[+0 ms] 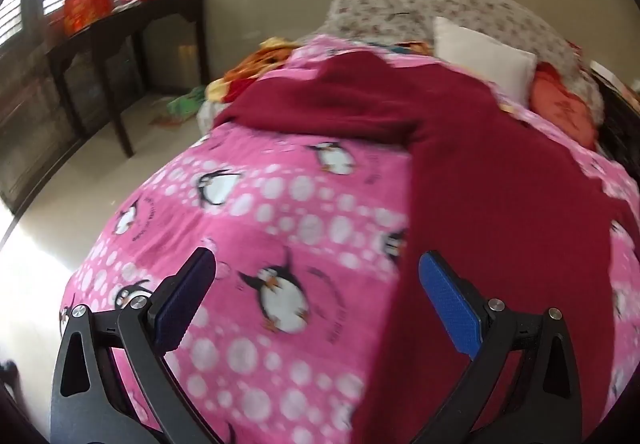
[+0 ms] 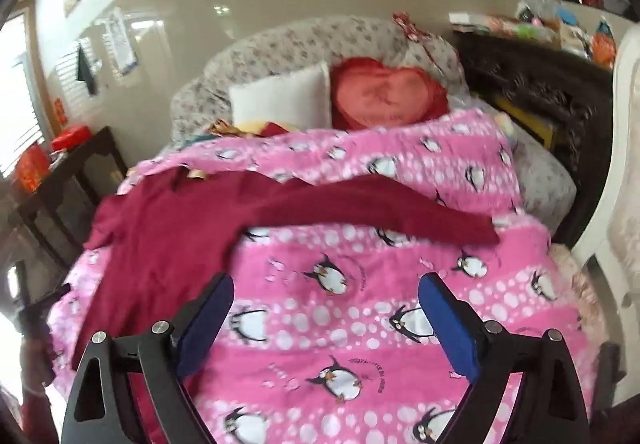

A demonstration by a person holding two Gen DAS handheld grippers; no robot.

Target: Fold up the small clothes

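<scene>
1. At the bottom of the left wrist view, the left gripper (image 1: 316, 264) hangs with its jaws spread wide and nothing between them, above the pink penguin blanket (image 1: 248, 212).
2. At the bottom of the right wrist view, the right gripper (image 2: 326, 284) is likewise spread wide and empty, over the same blanket.
3. The dark red garment (image 1: 500, 204) lies flat on the blanket: it fills the right half of the left view, and in the right view it sits centre left, with one sleeve (image 2: 400, 212) stretched towards the right.
4. Farther back, a white pillow (image 2: 284, 100) and a red heart cushion (image 2: 388, 92) lean side by side against a flowered headboard (image 2: 300, 40).
5. A dark side table (image 1: 120, 44) stands at upper left of the left view.
</scene>
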